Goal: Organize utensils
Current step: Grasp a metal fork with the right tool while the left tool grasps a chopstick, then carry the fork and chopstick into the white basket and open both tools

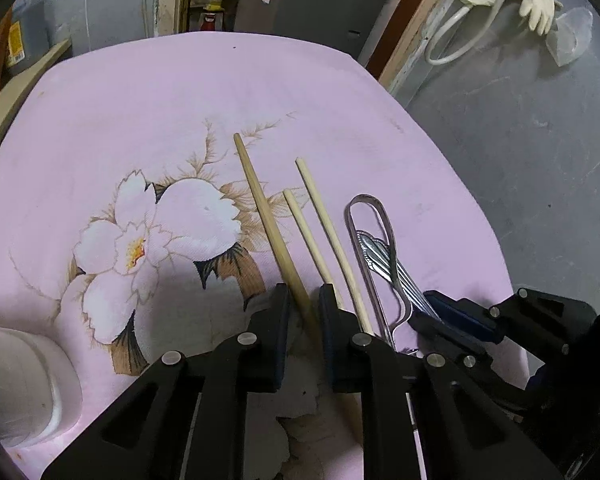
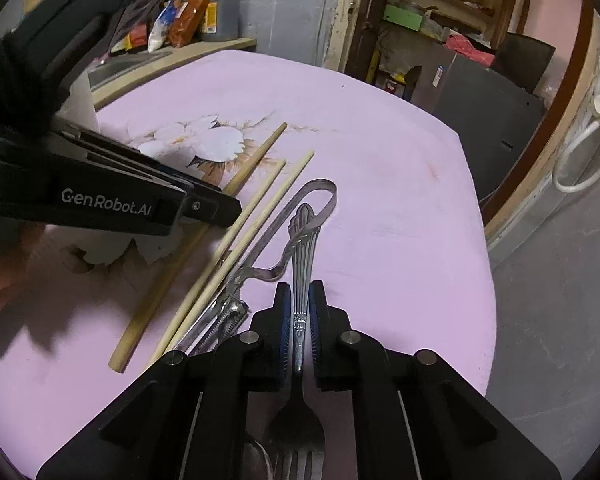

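On the pink flowered cloth (image 1: 140,128) lie a thick wooden stick (image 1: 268,224), two thin chopsticks (image 1: 328,232) and a metal peeler (image 1: 370,248) side by side. My left gripper (image 1: 304,300) is open, its fingers straddling the thick stick near its lower end. My right gripper (image 2: 300,300) is shut on the ribbed handle of a silver fork (image 2: 302,264), tines pointing back under the gripper; it also shows at the right of the left wrist view (image 1: 452,312). The stick (image 2: 204,232), chopsticks (image 2: 252,220) and peeler (image 2: 276,240) lie left of the fork.
A white cylindrical container (image 1: 24,384) stands at the cloth's left edge. The table edge drops to grey floor (image 1: 540,160) on the right. A counter with bottles and packets (image 2: 196,16) stands behind the table. A spoon bowl (image 2: 258,460) shows under the right gripper.
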The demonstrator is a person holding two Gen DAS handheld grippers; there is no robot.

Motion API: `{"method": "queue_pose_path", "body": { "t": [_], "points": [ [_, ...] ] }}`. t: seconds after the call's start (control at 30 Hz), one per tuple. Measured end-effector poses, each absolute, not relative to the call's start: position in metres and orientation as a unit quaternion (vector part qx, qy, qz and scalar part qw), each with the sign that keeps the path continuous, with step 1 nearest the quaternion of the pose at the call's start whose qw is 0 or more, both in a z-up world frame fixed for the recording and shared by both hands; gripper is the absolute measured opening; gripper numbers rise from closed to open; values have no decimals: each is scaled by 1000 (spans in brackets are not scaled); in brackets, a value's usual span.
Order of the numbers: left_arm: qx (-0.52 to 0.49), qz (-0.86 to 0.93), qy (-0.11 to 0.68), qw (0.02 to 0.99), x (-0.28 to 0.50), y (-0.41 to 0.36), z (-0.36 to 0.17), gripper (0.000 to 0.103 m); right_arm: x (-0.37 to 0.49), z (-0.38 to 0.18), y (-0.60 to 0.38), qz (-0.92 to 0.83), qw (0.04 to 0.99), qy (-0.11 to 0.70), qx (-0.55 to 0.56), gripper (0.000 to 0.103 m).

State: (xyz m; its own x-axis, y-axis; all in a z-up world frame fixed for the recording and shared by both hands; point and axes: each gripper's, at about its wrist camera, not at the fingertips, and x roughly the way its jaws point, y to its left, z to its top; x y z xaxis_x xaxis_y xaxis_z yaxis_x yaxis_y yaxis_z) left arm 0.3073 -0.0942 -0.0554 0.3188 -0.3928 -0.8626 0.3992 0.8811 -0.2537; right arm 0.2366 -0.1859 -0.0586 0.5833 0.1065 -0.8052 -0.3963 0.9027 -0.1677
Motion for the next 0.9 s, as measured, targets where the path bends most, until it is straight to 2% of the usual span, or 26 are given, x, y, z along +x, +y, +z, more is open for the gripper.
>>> {"method": "queue_pose_path", "body": {
  "t": [0.17, 0.37, 0.47, 0.67, 0.9],
  "points": [
    [-1, -234, 521, 821, 292, -91, -55, 5, 236, -60, -183, 143, 871, 430, -191, 4],
    [-30, -241, 507, 827, 261, -74, -52, 4, 221, -50, -205, 129, 891, 412, -138, 4],
    [-51, -252, 483, 837, 245, -68, -44, 4, 207, -38, -217, 122, 912, 377, -104, 4],
    [-69, -255, 355, 897, 199, -52, -9, 4, 168, -7, -228, 115, 963, 236, -58, 4],
    [-88, -236, 227, 941, 166, -42, 24, 4, 149, 19, -213, 112, 986, 119, -43, 4]
  ]
}}
